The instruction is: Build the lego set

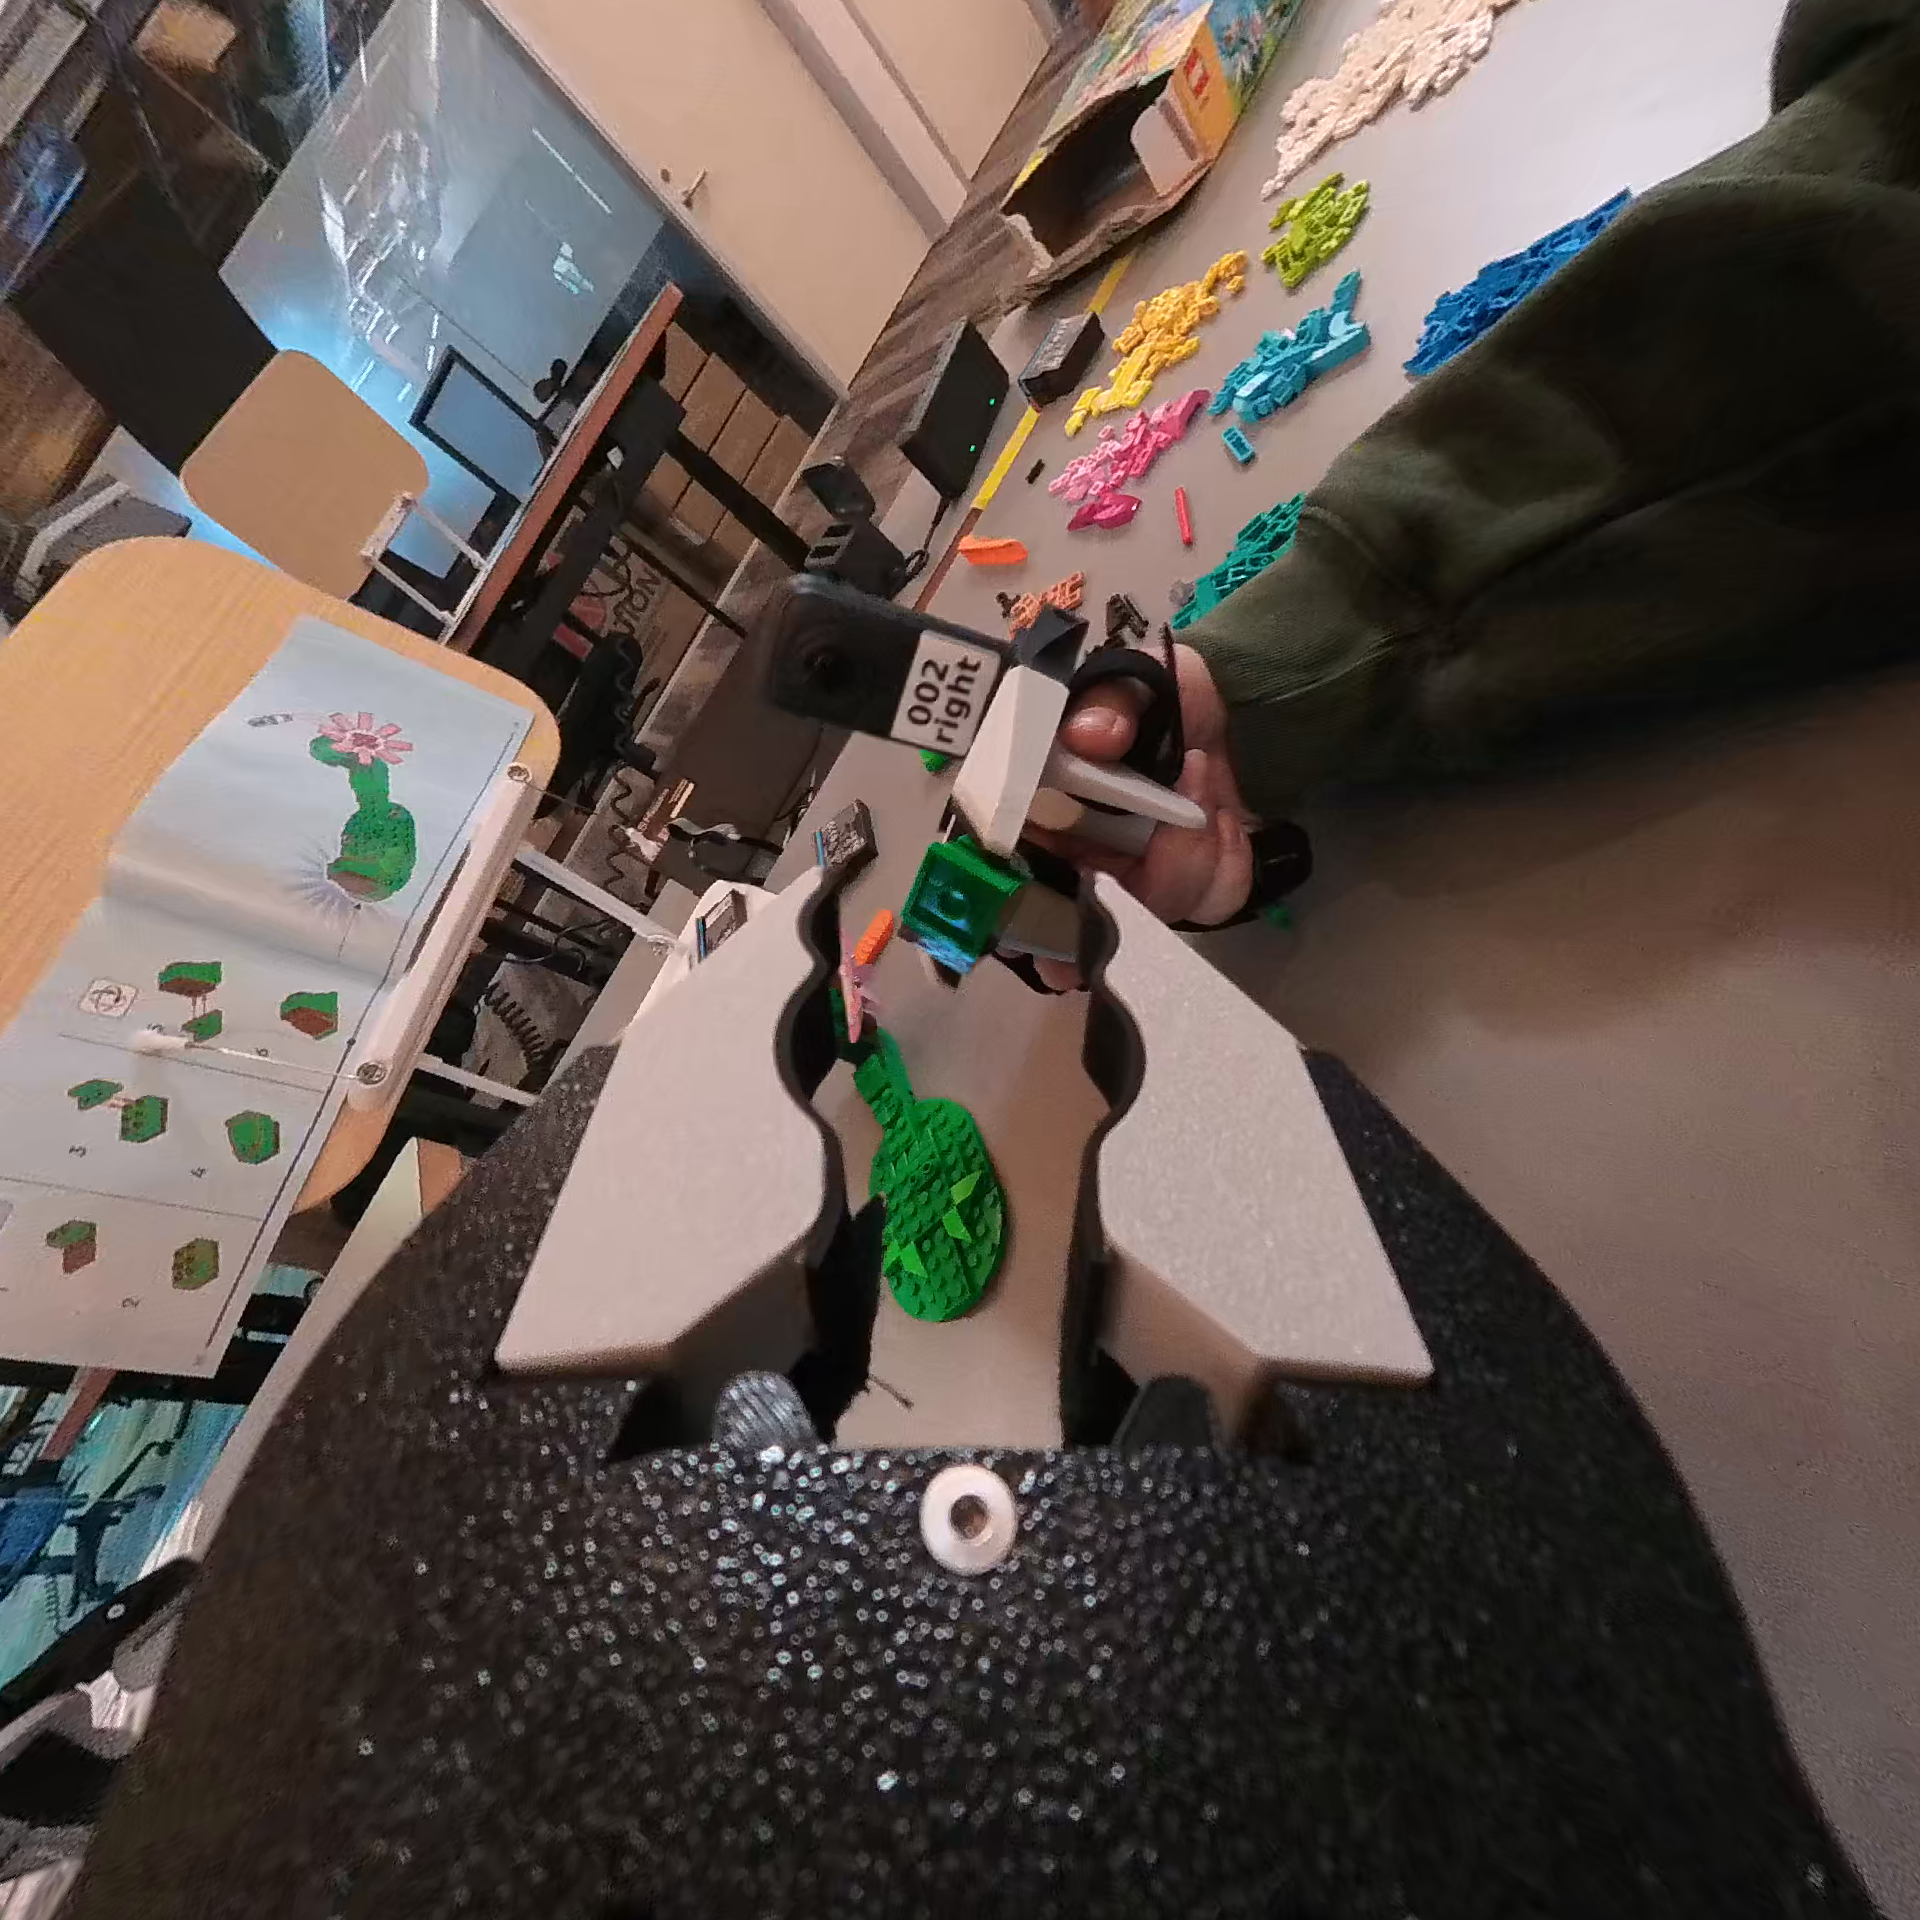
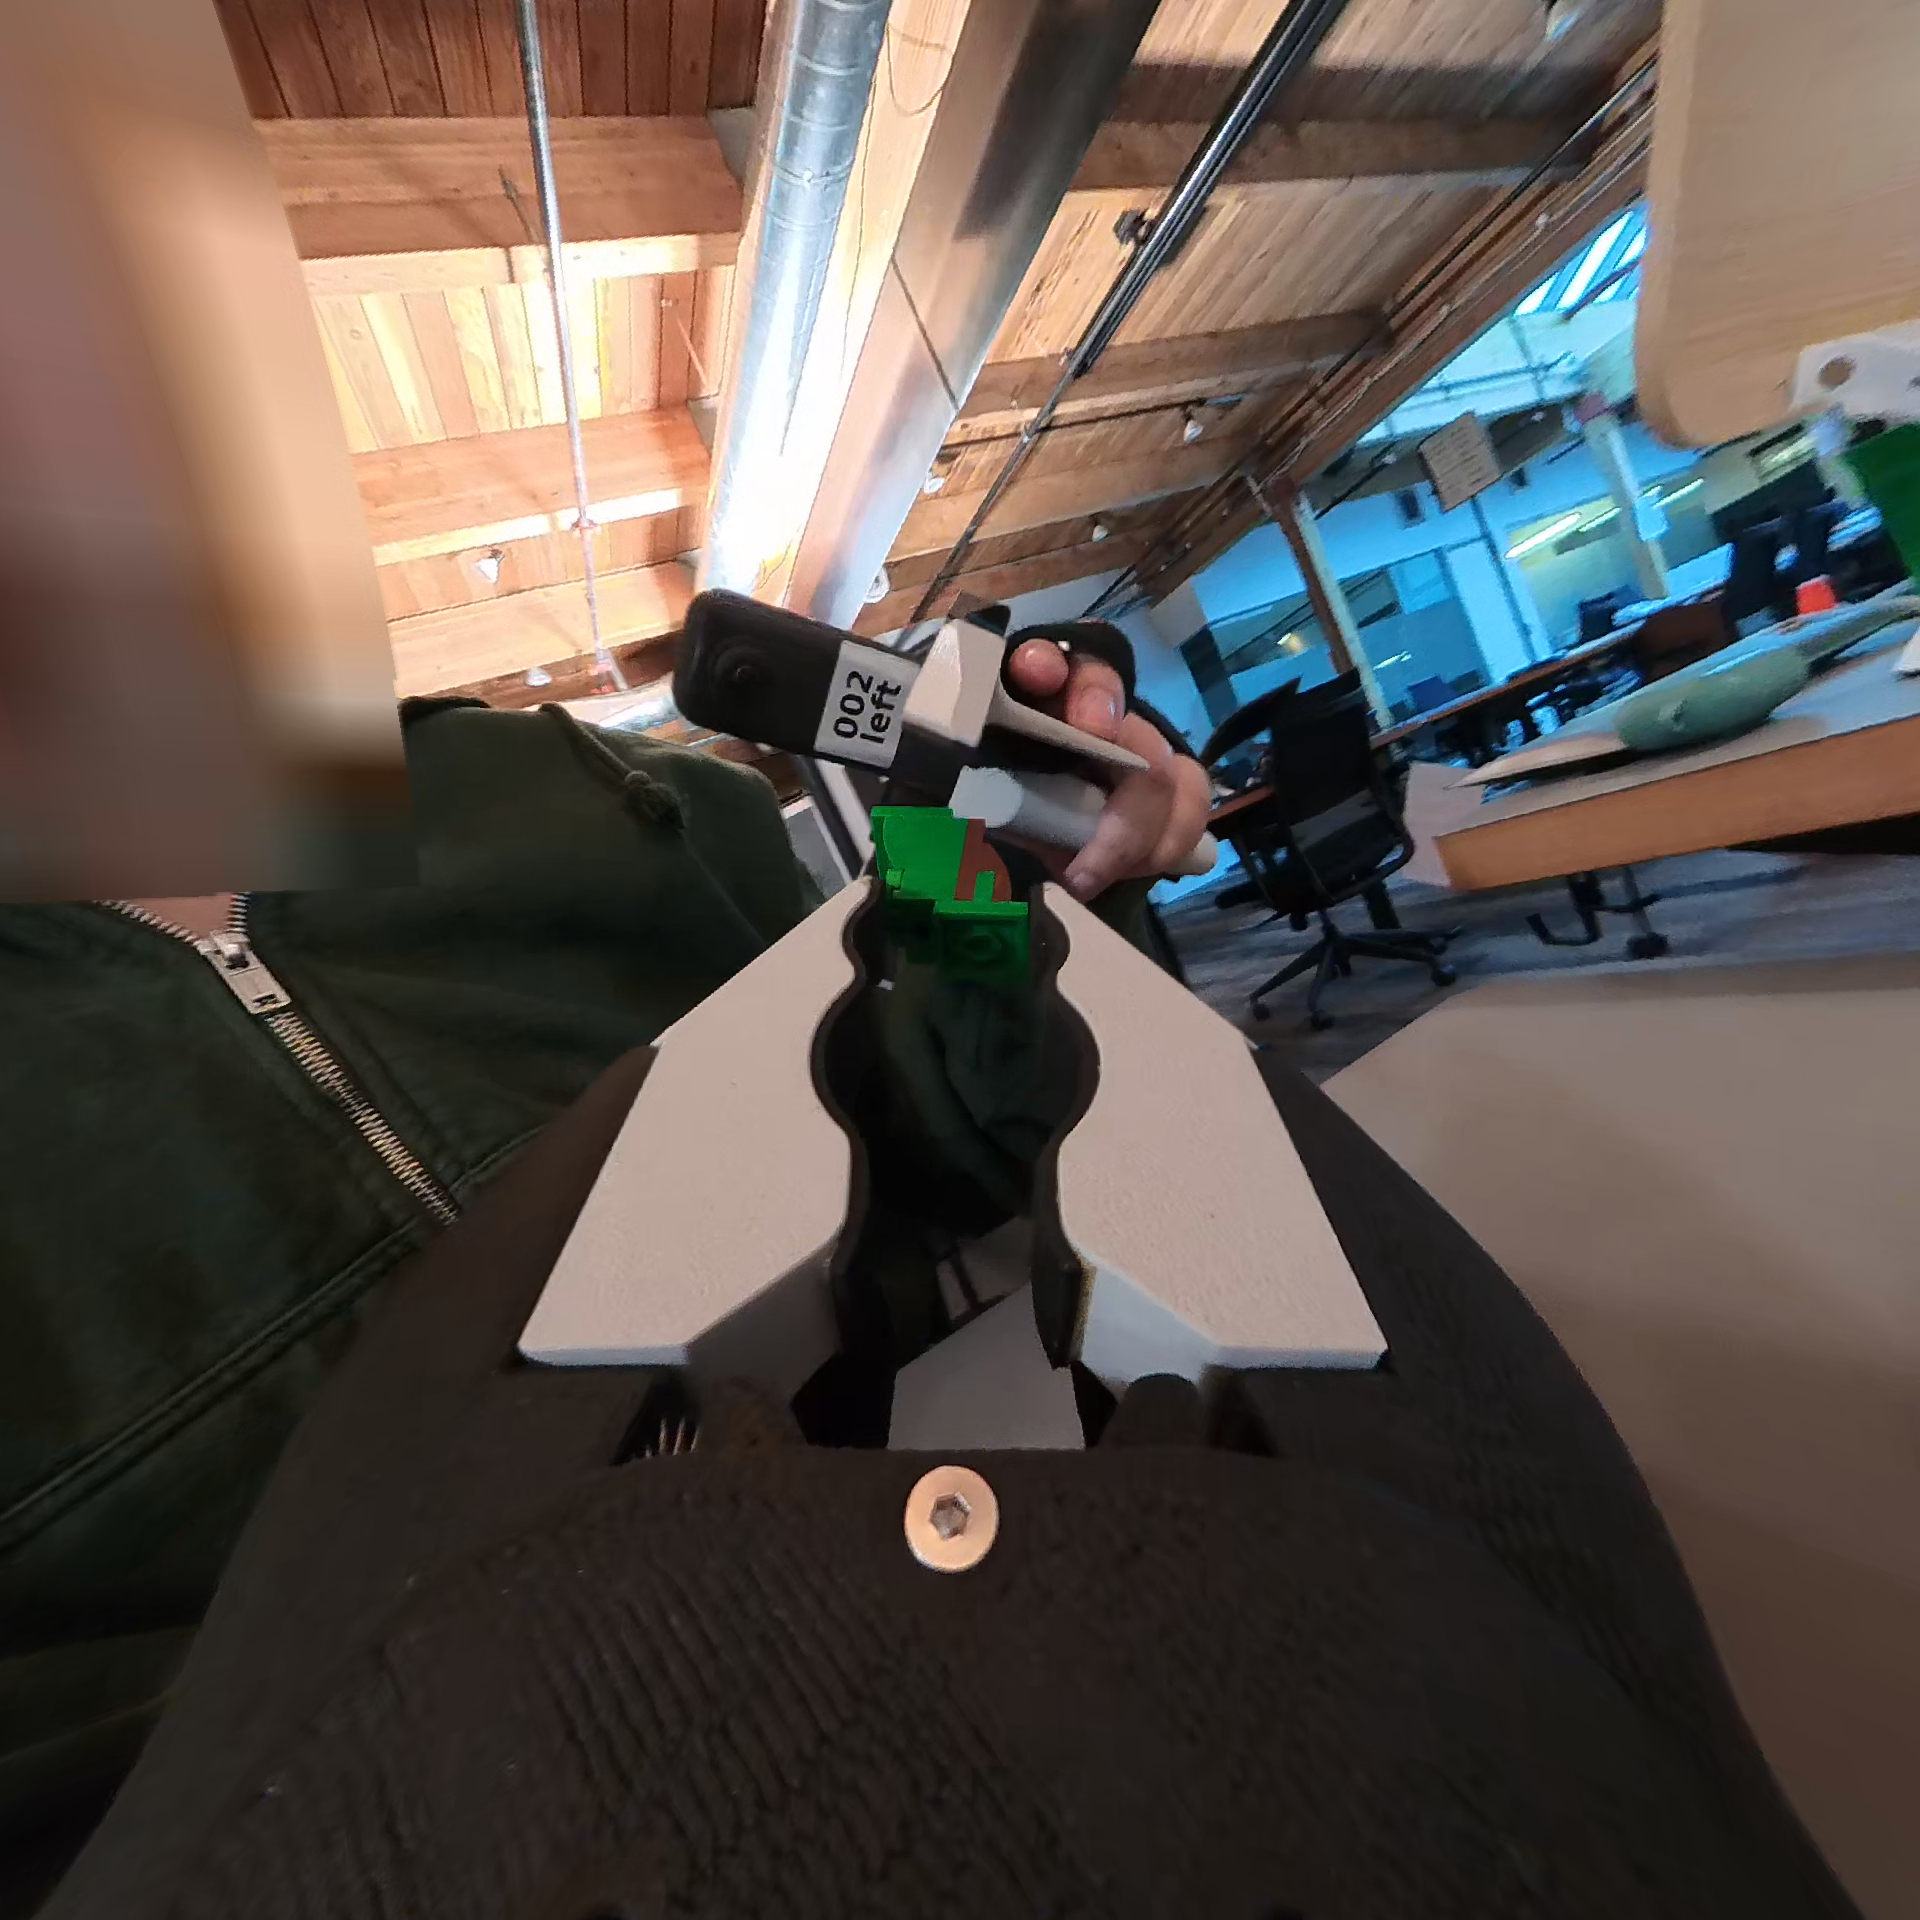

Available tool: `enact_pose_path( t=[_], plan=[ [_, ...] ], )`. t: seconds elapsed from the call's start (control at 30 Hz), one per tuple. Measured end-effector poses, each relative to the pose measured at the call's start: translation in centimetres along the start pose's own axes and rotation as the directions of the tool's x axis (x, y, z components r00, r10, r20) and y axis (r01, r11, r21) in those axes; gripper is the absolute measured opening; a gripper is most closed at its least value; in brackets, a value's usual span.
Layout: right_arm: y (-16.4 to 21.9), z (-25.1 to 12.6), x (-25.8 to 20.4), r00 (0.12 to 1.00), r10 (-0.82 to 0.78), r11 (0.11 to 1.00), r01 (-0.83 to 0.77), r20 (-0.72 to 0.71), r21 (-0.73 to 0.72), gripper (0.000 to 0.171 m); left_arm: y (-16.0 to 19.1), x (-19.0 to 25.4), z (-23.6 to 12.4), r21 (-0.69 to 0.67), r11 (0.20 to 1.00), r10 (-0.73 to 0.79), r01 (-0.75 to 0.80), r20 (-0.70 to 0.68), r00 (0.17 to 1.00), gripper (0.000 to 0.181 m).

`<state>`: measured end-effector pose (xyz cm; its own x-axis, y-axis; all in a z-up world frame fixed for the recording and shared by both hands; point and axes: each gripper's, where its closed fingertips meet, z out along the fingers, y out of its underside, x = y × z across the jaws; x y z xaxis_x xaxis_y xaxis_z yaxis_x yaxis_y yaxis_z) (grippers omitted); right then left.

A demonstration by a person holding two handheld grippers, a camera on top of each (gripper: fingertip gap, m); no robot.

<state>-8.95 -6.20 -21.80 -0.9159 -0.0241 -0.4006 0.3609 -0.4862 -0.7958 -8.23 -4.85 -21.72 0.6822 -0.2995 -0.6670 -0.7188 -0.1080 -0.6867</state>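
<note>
My right gripper (image 2: 956, 914) is shut on a small green block (image 2: 971, 935) that has a brown part on top. In the left wrist view the right gripper (image 1: 1003, 883) holds this green block (image 1: 961, 904) in the air, just past my left gripper's tips. My left gripper (image 1: 958, 891) is open, its jaws wide apart and not touching the block. A built green cactus (image 1: 935, 1195) with a pink flower (image 1: 857, 987) lies flat on the grey table (image 1: 1558, 1143), below the left gripper's fingers.
An open instruction booklet (image 1: 208, 987) stands on a wooden holder at the left. Sorted piles of bricks lie at the back: yellow (image 1: 1164, 332), pink (image 1: 1122, 457), turquoise (image 1: 1299, 353), blue (image 1: 1496, 291), lime (image 1: 1314, 223), white (image 1: 1371, 73). The set's box (image 1: 1143, 114) lies beyond. A dark green sleeve (image 1: 1558, 468) crosses the right.
</note>
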Motion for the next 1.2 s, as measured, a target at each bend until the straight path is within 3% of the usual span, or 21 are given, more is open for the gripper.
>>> enact_pose_path(
  t=[0.03,0.3,0.47,0.63,0.8,0.9,0.97,1.03,1.2],
  plan=[
    [-0.1,0.0,0.1,1.0,-0.01,1.0,0.01,-0.009,0.005,0.026,0.1,-0.2,0.0,-0.002,1.0,-0.008,0.008,0.009,1.0,0.042],
    [-1.0,-0.8,1.9,0.962,-0.19,0.981,0.192,-0.198,-0.008,0.025,1.0,-1.3,-0.4,-0.013,0.996,-0.092,0.092,0.052,0.994,0.047],
    [-0.5,-0.7,2.4,0.951,-0.211,0.978,0.205,-0.226,-0.048,0.025,2.1,-1.1,-0.2,-0.052,0.989,-0.134,0.136,0.053,0.99,0.055],
    [0.0,-0.5,2.2,0.985,-0.063,0.998,0.06,-0.159,-0.024,0.025,3.5,-0.4,0.0,-0.158,0.98,0.129,-0.117,0.066,0.989,0.048],
    [1.4,0.0,2.3,0.991,0.027,0.996,-0.037,-0.129,-0.075,0.025,3.2,0.5,0.4,-0.151,0.964,0.232,-0.22,0.064,0.971,0.042],
    [1.4,-0.1,2.5,0.99,0.043,0.996,-0.053,-0.133,-0.074,0.025,3.2,0.5,0.4,-0.148,0.966,0.224,-0.212,0.074,0.972,0.019],
    [0.8,-0.3,2.9,0.986,0.032,0.999,-0.037,-0.161,-0.03,0.025,3.6,-0.1,0.5,-0.176,0.965,0.213,-0.192,0.109,0.971,0.014],
    [-0.9,-0.9,3.1,0.982,-0.003,0.998,0.015,-0.19,0.062,0.042,4.1,-1.3,0.3,-0.195,0.97,0.182,-0.147,0.178,0.967,0.014],
    [-3.3,-2.5,3.1,0.935,-0.172,0.969,0.217,-0.31,0.116,0.044,4.4,-2.8,-0.2,-0.11,0.994,0.009,0.02,0.262,0.965,0.014]
  ],
)
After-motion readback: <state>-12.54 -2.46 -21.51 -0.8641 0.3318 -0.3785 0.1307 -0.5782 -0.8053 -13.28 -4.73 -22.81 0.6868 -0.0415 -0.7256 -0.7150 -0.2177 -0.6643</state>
